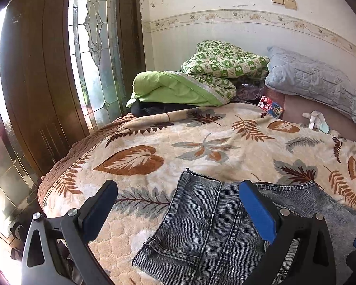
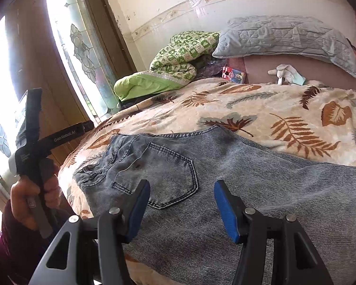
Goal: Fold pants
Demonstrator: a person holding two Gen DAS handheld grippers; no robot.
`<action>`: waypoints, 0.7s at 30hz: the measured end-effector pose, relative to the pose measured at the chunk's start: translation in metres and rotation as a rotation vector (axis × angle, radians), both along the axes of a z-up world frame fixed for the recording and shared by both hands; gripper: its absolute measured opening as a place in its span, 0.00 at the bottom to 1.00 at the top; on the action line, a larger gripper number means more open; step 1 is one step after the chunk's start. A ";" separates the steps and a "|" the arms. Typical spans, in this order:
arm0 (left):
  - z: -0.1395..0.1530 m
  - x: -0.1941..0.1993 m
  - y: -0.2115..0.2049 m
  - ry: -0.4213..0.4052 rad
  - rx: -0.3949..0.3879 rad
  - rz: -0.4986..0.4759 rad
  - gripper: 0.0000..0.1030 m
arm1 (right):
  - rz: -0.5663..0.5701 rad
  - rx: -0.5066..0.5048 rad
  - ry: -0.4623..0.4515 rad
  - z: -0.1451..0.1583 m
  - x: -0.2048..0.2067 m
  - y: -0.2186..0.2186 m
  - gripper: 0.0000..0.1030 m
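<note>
My jeans (image 2: 225, 166) lie spread on the bed, on top of a leaf-patterned blanket (image 2: 261, 104), with the back pocket (image 2: 173, 173) facing up. In the right wrist view the waistband end lies to the left, near the bed's left edge, and the denim runs off to the right and toward me.

My right claw (image 2: 181, 210) hangs just above the denim, near the pocket, its blue pads spread apart and gripping nothing. My left claw (image 1: 178, 211) is released too, fingers wide: its right finger (image 1: 258, 211) sits over the jeans (image 1: 201, 232), while its left finger (image 1: 99, 209) is over bare blanket (image 1: 154, 142) beside the cloth's edge. From the right wrist view I can also see my left hand (image 2: 33, 197) wrapped around that claw's handle, off the left side of the bed.

At the far left of the bed sits a heap of bedding: a plain green quilt (image 1: 178, 90) under a green checked one (image 1: 223, 64). To the right of it a grey quilted pillow (image 1: 315, 80) leans along the wall. Between them, at the far edge of the blanket, lies a small red and blue packet (image 1: 271, 106), and further right a pale glove (image 1: 316, 121). A wooden door with leaded glass (image 1: 95, 35) stands on the left. Nothing lies on the jeans.
</note>
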State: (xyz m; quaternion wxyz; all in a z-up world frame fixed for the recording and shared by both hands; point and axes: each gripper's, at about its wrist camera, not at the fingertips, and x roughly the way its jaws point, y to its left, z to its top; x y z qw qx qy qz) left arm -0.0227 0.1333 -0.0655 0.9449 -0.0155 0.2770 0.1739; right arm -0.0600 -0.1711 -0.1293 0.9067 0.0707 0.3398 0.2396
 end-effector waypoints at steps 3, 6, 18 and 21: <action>0.000 0.000 0.000 -0.003 0.005 -0.002 0.99 | -0.002 0.001 0.000 0.000 0.000 0.000 0.58; 0.000 0.000 -0.001 -0.002 0.006 -0.003 0.99 | -0.003 0.000 -0.002 0.000 -0.001 0.000 0.58; -0.003 0.001 -0.030 0.013 -0.006 -0.119 0.99 | -0.046 -0.047 0.031 -0.007 -0.001 -0.015 0.58; -0.007 -0.001 -0.064 0.029 0.004 -0.260 0.99 | -0.119 -0.061 0.082 -0.015 0.001 -0.037 0.58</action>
